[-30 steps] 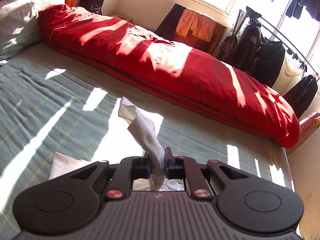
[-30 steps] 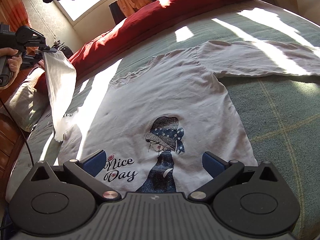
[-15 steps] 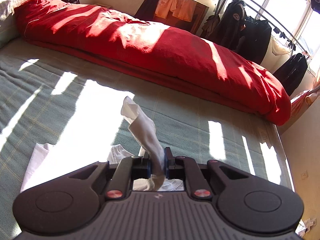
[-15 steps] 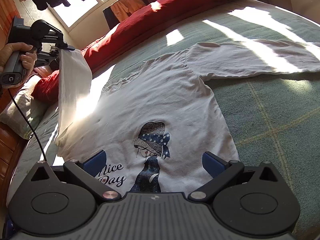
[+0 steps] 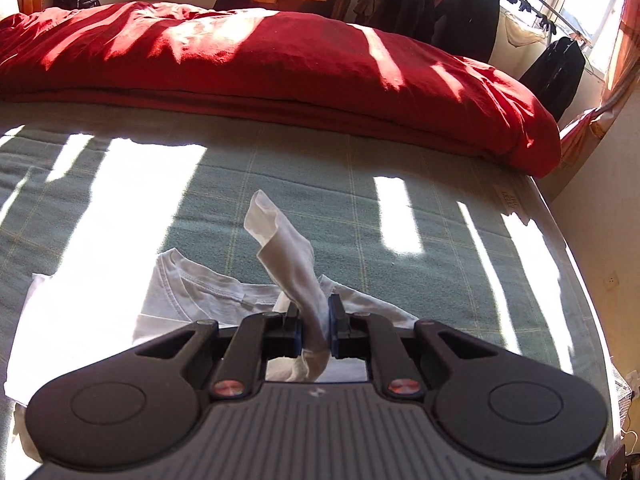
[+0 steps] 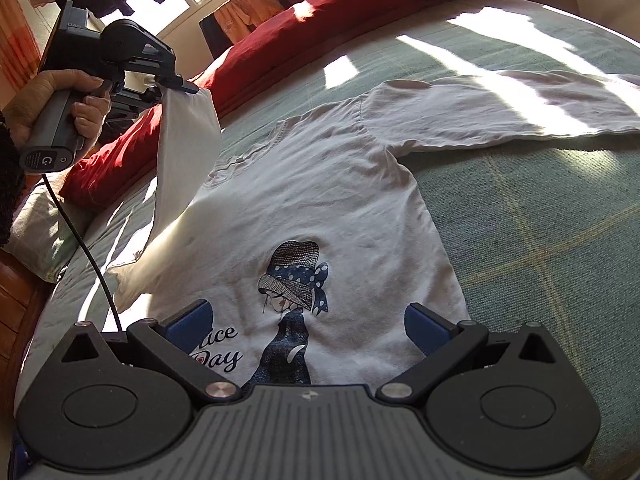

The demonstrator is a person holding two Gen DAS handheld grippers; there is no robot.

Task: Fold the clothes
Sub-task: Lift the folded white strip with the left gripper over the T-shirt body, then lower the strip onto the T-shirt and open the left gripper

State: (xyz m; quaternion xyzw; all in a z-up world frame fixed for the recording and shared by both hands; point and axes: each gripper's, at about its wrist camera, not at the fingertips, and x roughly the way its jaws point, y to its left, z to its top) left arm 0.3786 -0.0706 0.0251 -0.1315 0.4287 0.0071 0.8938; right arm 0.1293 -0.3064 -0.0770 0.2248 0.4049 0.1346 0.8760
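A white long-sleeved T-shirt with a printed figure in a hat and the words "Nice Day" lies face up on the green checked bed cover. My left gripper is shut on the end of one sleeve, and holds it lifted above the shirt's collar. In the right wrist view that sleeve hangs from the left gripper, held in a hand. The other sleeve lies spread out to the right. My right gripper is open above the shirt's lower part, with nothing between its fingers.
A red duvet lies bunched along the far side of the bed. Dark clothes hang on a rack by the window. A pillow lies at the bed's left end, beside a wooden frame. A black cable trails from the left gripper.
The left gripper has carried the held sleeve across and lower, over the shirt's body; the collar has come into its view. The right gripper has stayed open in place.
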